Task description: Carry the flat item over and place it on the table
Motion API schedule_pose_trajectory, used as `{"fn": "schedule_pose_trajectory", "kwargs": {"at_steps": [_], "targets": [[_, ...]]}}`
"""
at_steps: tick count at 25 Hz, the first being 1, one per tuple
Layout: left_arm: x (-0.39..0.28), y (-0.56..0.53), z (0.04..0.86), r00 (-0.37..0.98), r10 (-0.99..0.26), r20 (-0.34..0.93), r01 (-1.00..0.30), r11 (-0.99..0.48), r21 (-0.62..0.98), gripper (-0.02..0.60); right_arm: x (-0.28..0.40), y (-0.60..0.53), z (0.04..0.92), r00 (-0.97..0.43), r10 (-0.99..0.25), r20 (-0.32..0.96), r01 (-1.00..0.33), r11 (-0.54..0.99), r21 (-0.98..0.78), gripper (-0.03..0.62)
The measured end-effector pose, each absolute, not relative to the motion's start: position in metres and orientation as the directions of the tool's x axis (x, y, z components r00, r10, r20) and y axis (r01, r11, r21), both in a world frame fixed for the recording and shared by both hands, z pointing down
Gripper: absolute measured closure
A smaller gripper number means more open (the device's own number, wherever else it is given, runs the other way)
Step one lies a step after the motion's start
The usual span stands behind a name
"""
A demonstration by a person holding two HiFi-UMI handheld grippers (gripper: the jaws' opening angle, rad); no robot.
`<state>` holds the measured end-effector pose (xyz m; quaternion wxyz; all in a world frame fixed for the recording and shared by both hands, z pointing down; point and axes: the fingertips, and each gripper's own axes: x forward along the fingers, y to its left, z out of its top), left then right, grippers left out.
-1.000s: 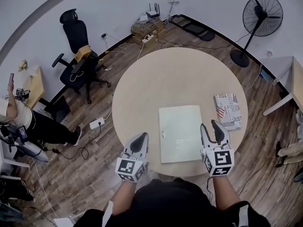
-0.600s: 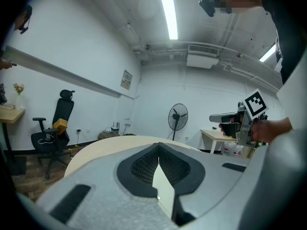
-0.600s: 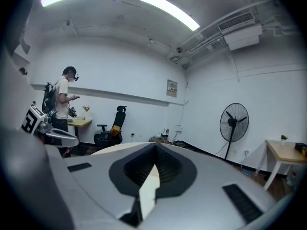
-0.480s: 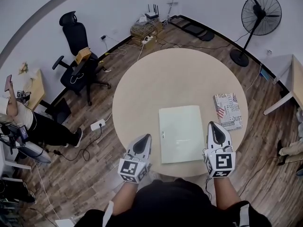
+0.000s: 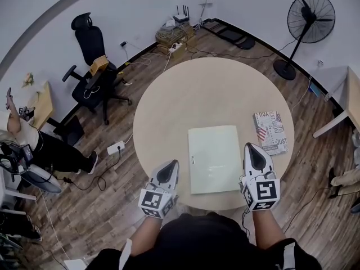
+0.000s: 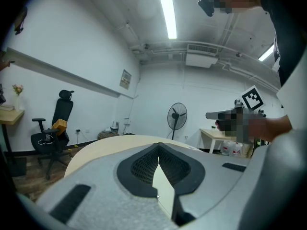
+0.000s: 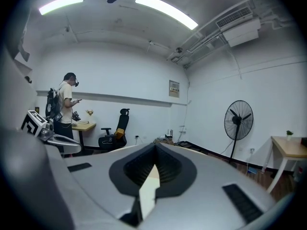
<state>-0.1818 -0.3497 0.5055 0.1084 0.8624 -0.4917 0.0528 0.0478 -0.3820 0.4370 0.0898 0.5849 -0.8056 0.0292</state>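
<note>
The flat item, a pale green rectangular board, lies flat on the round beige table near its front edge. My left gripper hovers at the table's front-left rim, left of the board, shut with nothing in it. My right gripper sits just right of the board's near right side, shut and empty, apart from the board. In the left gripper view the jaws meet over the tabletop. The right gripper likewise shows its jaws closed together.
A printed book lies on the table's right side, beyond my right gripper. A standing fan is at the back right, a black office chair at the back left, and a person stands at a desk far left. Cables run across the wooden floor.
The right gripper's jaws, spread apart a second ago, have closed with nothing between them. Both hands have stayed nearly in place beside the board.
</note>
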Motion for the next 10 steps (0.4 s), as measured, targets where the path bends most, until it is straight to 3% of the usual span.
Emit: {"fn": "schedule_pose_trajectory", "kwargs": {"at_steps": [10], "targets": [[-0.177,-0.349,0.503,0.519,-0.834,0.188,-0.855,-0.501,0.136,0.574,0.061,-0.382,0.448,-0.271,-0.940,0.209,-0.954,0.290,0.070,0.595]]}}
